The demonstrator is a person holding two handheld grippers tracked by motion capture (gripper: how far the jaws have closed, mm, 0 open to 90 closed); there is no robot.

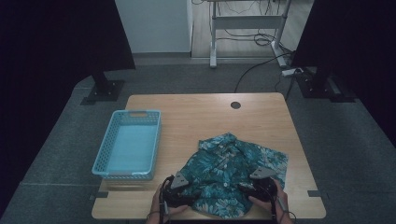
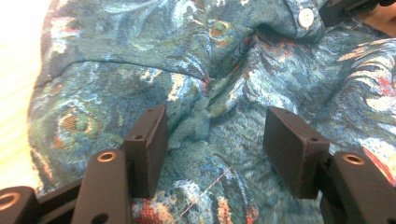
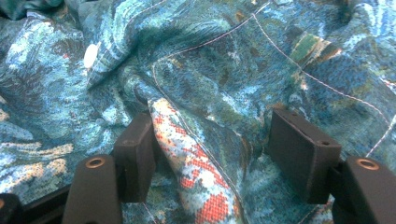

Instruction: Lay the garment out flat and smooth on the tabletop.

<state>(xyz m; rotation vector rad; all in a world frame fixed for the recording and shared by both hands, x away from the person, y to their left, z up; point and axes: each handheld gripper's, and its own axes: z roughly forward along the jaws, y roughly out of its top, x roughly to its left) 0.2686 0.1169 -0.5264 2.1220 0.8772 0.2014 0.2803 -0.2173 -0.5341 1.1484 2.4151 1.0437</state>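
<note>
A dim room with a grey floor is surrounding a pale wooden desk [image 1: 196, 116] with rounded corners and a small round dark hole [image 1: 236, 105] near its far edge; black stands and loose cables are sitting on the floor beyond it. On the desk's left side a light-blue plastic basket [image 1: 103, 161] is standing, rectangular, its walls pierced with rows of small holes. Just right of it, at the near edge of the desk, a short-sleeved shirt [image 1: 233, 163] is lying crumpled, front up, collar pointing away from the person. Its cloth is a soft woven fabric printed in teal and blue swirls with pale flowers and touches of red-orange, closing with small white buttons [image 2: 306, 17] and edged with light stitching. The person's hands are coming in from the bottom, each carrying black tongs topped with a grey three-cornered plate. The left tongs [image 2: 212, 140] are resting over the shirt's near-left part, their flat black jaws standing well apart with rumpled cloth bulging up between them, not pinched. The right tongs [image 3: 212, 149] are lying over the near-right part, likewise gaping wide, a raised fold with a red-orange patch [image 3: 196, 172] sitting between the jaws, just beside the left one, not squeezed.
</note>
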